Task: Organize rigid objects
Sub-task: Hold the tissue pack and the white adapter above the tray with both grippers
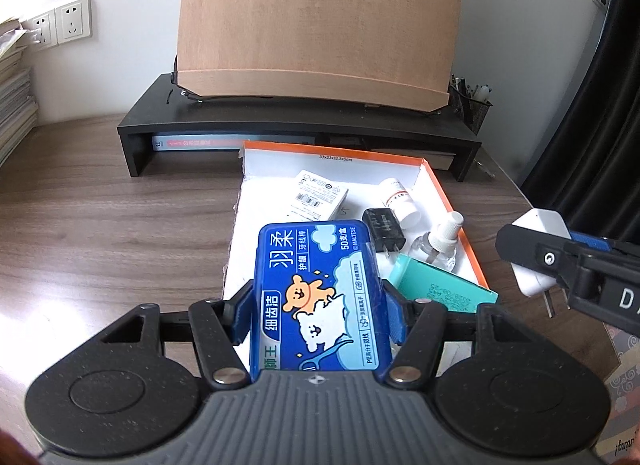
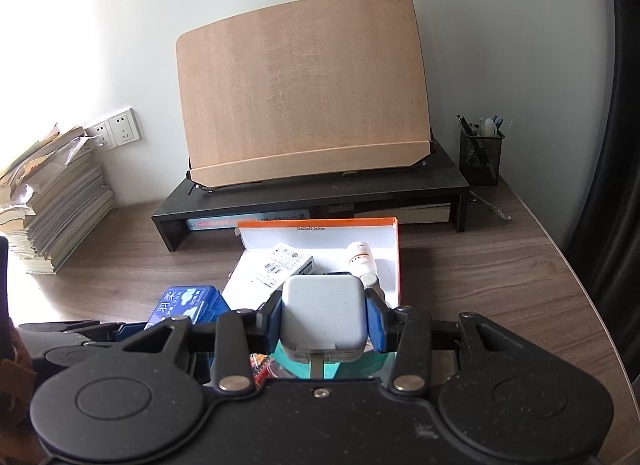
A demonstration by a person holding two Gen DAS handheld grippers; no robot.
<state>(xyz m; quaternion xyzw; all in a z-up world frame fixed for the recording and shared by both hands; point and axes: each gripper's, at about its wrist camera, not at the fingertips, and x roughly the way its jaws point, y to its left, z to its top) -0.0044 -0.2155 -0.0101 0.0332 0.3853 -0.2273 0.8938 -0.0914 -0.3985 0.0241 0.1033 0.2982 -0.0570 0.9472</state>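
Note:
My left gripper (image 1: pixel 318 307) is shut on a blue floss-pick box (image 1: pixel 318 289) and holds it above the near left part of an orange-rimmed white tray (image 1: pixel 452 201). My right gripper (image 2: pixel 325 319) is shut on a white plug charger (image 2: pixel 324 315) above the tray's (image 2: pixel 390 261) near end; it also shows in the left wrist view (image 1: pixel 536 249) at the right. In the tray lie a white barcode box (image 1: pixel 320 195), a black charger (image 1: pixel 384 227), a white bottle (image 1: pixel 402 201), a clear spray bottle (image 1: pixel 438 243) and a teal box (image 1: pixel 440 285).
A black monitor riser (image 2: pixel 320 189) with a wooden board (image 2: pixel 304 89) stands behind the tray. A stack of books (image 2: pixel 52 201) is at the left, a mesh pen holder (image 2: pixel 480 153) at the right. The wooden desk edge (image 2: pixel 592 305) curves at the right.

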